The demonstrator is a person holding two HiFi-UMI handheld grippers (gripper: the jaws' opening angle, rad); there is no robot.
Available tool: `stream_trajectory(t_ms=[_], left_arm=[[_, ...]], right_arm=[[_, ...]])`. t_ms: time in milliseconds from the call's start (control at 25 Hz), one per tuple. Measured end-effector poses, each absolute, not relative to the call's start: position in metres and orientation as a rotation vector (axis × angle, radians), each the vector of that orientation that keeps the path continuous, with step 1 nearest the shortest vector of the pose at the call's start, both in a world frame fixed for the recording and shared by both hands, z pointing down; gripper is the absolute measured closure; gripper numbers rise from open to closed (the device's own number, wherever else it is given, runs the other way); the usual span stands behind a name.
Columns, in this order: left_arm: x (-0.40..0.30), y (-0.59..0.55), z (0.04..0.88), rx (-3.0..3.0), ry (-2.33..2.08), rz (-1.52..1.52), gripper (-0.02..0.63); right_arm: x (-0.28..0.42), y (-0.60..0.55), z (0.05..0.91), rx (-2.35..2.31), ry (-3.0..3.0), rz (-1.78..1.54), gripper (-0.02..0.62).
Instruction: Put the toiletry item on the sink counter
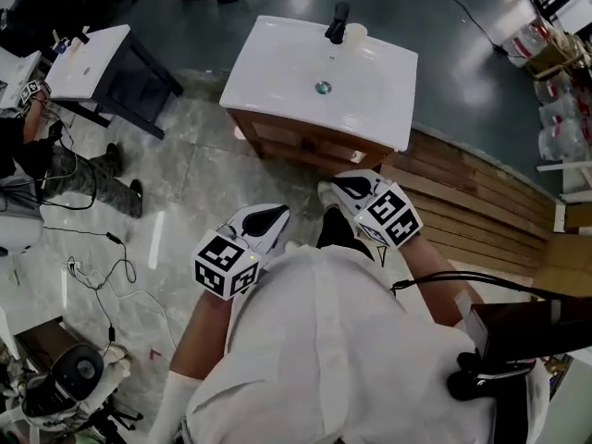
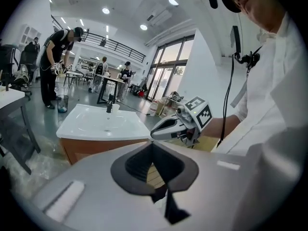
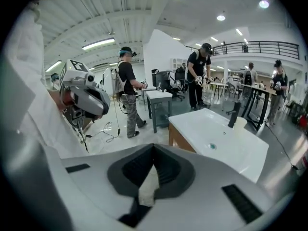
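Jaws on L gripper (image 2: 153,146) and R gripper (image 3: 153,149) both sitting closed, gripping nothing. Cup (image 1: 354,33) standing at counter (image 1: 277,72) far edge, beside tap (image 1: 338,21). Placing looking done; next move probably needing only grippers kept clear.

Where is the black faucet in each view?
Head view: faucet top centre, at the far edge of the sink counter.
Left gripper view: faucet left of centre, mid-height.
Right gripper view: faucet right of centre, mid-height.
Shared landmark: the pale cup beside it.
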State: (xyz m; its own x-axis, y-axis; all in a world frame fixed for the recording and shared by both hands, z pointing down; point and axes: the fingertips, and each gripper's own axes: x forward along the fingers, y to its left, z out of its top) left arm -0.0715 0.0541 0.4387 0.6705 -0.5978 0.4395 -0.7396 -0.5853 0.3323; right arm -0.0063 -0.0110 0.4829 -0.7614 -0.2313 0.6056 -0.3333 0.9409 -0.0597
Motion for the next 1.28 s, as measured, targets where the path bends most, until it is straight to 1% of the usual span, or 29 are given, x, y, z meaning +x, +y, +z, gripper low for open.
stream_trajectory(t_ms=[240,560,880,1280], left_arm=[[-0.072,0.077,0.435,2.412,-1.01,0.376,0.6],[-0.067,0.095,0.436,2.404,-1.033,0.394,0.601],[-0.074,0.094,0.448,2.39,-1.051,0.397,0.6],[-0.081,0.102,0.44,2.376,-1.061,0.395,0.6]], right_arm=[[-0.018,0.036,0.492,0.343,-2.457,0.226,0.591],[-0.023,0.064,0.483,0.288,-2.488,0.174,0.591],[-0.033,0.067,0.492,0.226,-2.479,0.102,0.591],[-0.04,0.073,0.478,0.2,-2.467,0.068,0.591]])
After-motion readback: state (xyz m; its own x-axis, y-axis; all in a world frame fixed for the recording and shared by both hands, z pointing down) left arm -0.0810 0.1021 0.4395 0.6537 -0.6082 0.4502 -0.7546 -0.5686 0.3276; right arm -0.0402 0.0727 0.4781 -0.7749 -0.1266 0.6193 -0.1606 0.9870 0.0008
